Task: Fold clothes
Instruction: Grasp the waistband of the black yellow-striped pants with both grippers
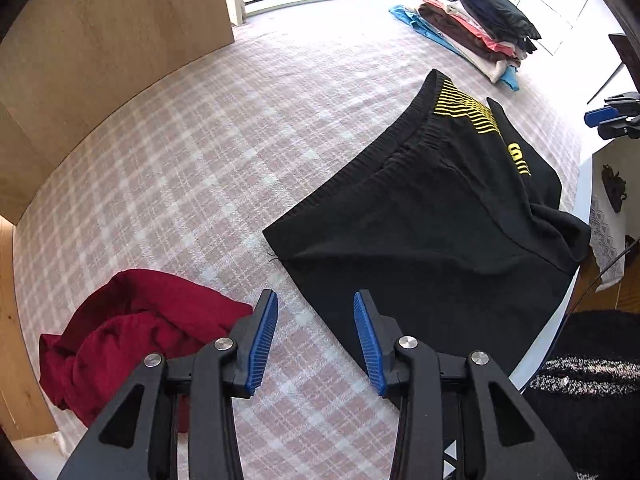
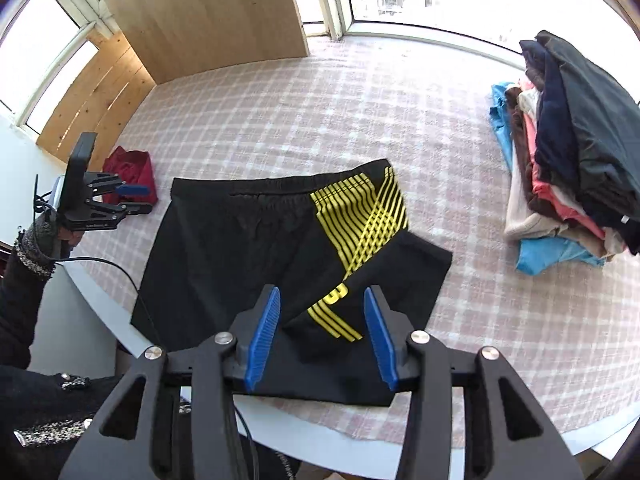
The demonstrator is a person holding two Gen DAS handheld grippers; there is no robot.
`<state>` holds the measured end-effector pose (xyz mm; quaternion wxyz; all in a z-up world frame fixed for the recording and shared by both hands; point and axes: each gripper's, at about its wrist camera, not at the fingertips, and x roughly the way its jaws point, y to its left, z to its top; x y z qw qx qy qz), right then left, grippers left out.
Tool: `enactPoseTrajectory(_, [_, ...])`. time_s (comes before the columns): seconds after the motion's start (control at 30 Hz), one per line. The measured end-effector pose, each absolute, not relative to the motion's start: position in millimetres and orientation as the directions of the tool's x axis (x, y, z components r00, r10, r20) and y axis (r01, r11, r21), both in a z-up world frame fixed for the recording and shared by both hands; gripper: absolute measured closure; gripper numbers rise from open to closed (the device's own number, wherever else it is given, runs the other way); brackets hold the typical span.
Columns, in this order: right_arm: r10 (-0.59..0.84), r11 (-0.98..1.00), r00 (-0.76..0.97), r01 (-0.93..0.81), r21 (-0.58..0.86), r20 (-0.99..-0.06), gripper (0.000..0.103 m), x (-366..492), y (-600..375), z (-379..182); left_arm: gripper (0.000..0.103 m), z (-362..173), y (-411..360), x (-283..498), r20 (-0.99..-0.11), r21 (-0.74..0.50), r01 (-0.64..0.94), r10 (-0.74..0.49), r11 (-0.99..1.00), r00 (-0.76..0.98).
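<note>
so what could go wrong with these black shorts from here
1. The black shorts hang partly over the table edge, so a tug could slide them off.
2. One leg lies folded over at an angle, so the next fold may trap that skew.
3. The left hand-held gripper is open beside the red garment, and the right hand-held gripper is open over the shorts; a careless pinch could catch the checked cloth or the wrong garment.

The folded clothes stack (image 2: 572,152) runs off the right frame edge; its lower layers are hidden.
</note>
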<state>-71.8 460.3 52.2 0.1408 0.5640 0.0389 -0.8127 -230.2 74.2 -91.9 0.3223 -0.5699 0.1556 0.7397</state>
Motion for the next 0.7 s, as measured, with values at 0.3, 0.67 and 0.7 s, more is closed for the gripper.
enactPoseTrajectory(0.3, [-0.201, -0.927, -0.197, 0.356, 0.121, -0.960, 0.050, -201.1, 465.4, -40.6, 0.065, -138.6, 86.2, -268.2, -0.962, -0.120, -0.546, 0.234, -0.829, -0.143])
enactPoseTrajectory(0.67, [-0.236, -0.851, -0.075, 0.497, 0.169, -0.969, 0.059, -241.0, 448.8, -95.5, 0.054, -148.4, 98.6, -264.1, -0.962, -0.123, -0.551, 0.236, -0.826, -0.138])
enactPoseTrajectory(0.7, [-0.244, -0.849, -0.068, 0.498, 0.179, -0.968, 0.079, -240.0, 448.5, -96.5, 0.054, -148.7, 99.7, -263.3, -0.961, -0.116, -0.557, 0.234, -0.822, -0.144])
